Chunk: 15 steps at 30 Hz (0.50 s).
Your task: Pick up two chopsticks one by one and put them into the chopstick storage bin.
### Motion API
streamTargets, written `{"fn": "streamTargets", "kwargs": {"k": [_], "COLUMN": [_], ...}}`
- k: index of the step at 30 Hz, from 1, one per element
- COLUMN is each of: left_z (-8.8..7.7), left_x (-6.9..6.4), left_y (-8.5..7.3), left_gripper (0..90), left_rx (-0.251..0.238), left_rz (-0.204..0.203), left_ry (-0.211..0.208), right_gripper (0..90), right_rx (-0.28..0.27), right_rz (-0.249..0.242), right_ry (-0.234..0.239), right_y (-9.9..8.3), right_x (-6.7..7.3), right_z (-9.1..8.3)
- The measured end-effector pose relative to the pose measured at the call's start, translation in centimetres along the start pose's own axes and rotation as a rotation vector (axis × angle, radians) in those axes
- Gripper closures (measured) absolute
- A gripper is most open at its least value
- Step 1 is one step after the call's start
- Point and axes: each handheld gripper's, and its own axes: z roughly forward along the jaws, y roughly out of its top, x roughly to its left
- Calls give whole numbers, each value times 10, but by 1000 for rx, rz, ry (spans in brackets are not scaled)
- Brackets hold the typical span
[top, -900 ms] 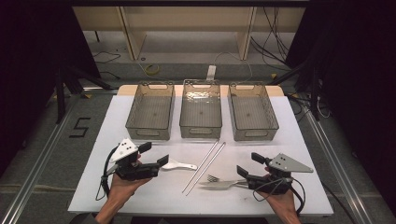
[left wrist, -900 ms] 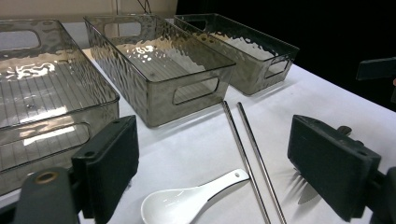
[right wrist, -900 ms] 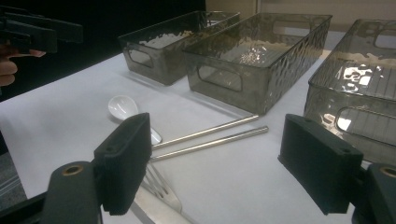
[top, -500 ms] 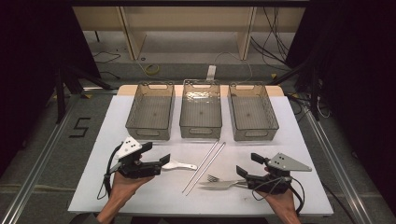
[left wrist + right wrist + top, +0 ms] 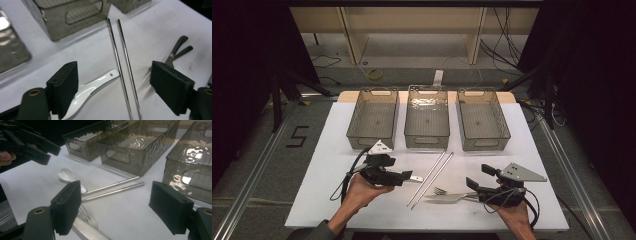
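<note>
Both grippers' jaws wide open (nothing gripped): left gripper [image 5: 410,176] over spoon [image 5: 93,83], right gripper [image 5: 472,186] over fork [image 5: 447,192].

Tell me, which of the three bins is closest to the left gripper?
The leftmost bin: the left gripper sits just below its front wall.

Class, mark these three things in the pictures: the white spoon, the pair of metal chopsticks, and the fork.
white spoon [image 5: 100,80], left gripper view, on its handle.
metal chopsticks [image 5: 115,50], left gripper view, on the left stick's shaft.
fork [image 5: 447,198], high view, on its neck just behind the tines.
</note>
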Motion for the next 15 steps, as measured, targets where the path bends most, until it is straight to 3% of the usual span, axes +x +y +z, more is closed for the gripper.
{"fn": "streamTargets", "kwargs": {"k": [6,11,15], "left_z": [20,41,60], "left_x": [-9,-15,-13], "left_y": [17,32,39], "left_gripper": [305,389,427], "left_rx": [147,198,259], "left_rz": [47,84,74], "left_ry": [1,9,7], "right_gripper": [262,263,264], "right_rx": [12,29,39], "right_rz": [-7,-7,-6], "right_ry": [9,19,21], "right_y": [0,-1,-1], "right_x": [1,1,1], "right_z": [2,3,4]}}
